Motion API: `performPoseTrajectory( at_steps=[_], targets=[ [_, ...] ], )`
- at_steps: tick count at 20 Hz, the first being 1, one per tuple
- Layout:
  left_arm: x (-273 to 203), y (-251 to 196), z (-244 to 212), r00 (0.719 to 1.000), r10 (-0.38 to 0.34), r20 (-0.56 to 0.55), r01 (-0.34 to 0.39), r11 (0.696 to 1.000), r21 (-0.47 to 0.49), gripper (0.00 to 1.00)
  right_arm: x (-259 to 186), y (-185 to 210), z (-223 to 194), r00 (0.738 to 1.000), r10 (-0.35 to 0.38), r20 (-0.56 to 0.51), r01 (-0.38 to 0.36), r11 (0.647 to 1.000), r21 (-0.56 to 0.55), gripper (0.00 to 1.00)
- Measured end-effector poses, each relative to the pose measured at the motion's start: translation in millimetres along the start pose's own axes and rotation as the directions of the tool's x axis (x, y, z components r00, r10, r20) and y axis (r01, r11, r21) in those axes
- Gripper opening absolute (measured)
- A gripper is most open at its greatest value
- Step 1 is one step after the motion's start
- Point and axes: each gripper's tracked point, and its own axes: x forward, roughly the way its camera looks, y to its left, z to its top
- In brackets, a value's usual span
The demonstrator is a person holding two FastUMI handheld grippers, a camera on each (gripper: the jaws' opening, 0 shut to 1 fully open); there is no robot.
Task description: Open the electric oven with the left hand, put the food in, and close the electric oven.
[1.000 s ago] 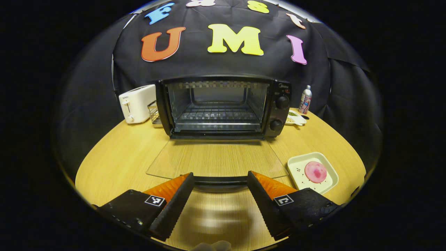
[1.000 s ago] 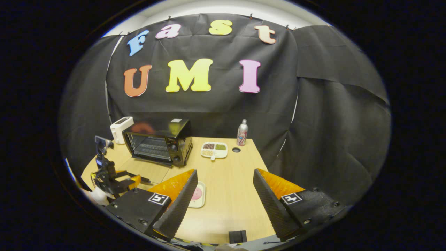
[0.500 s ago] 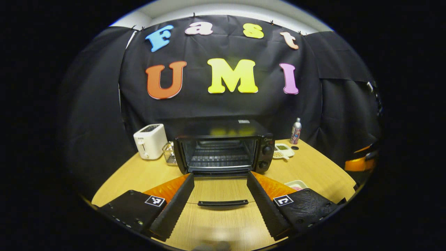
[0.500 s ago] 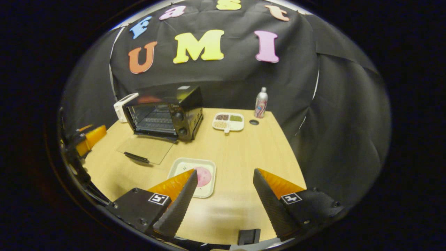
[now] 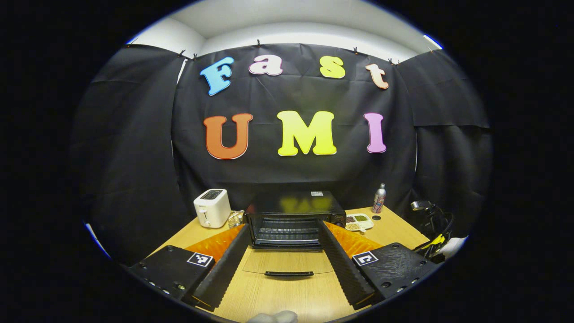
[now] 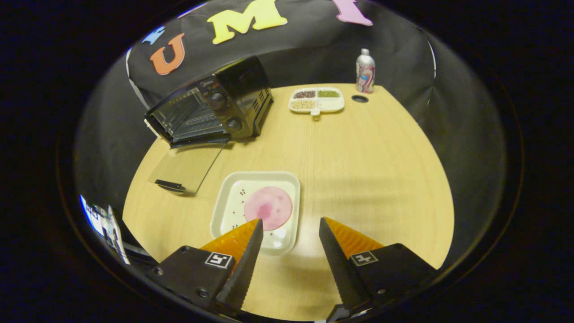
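Oven (image 5: 293,220) status: door (image 5: 287,262) fully lowered, lying flat on the table (image 5: 287,300) with its handle (image 5: 288,273) nearest the camera; cavity and rack exposed.

Left gripper view. The left gripper (image 5: 281,264) is held back from the oven, fingers spread wide, nothing between them. The door handle sits in the gap between the fingers but farther off, not touched. A toaster (image 5: 212,207) stands beside the oven on one side; a divided snack tray (image 5: 358,221) and a bottle (image 5: 379,198) stand on the other.

Right gripper view. The right gripper (image 6: 287,251) hovers above the near edge of the food plate (image 6: 228,197), fingers parted and empty. The pink food (image 6: 268,207) lies on the plate, just ahead of one fingertip. The plate rests on the table, well apart from the oven, near the lowered door's free corner.

Fault conditions, judged from this position:
- The plate rim is shallow. A grip taken too near the edge may slip and tilt the plate, letting the food slide off.
- The lowered door projects toward the plate. A low carry path may strike its edge or handle.
- The plate may catch on the rack front if it enters tilted.
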Motion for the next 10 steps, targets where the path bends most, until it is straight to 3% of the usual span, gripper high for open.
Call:
performPoseTrajectory(
  at_steps=[10],
  targets=[
    [-21.6,-7.0,13.8,0.991,0.135,-0.012,-0.134,0.991,0.018,0.97,49.7,-8.2,1.8,0.977,0.046,-0.208,-0.045,0.999,0.013,0.5]
  ],
)
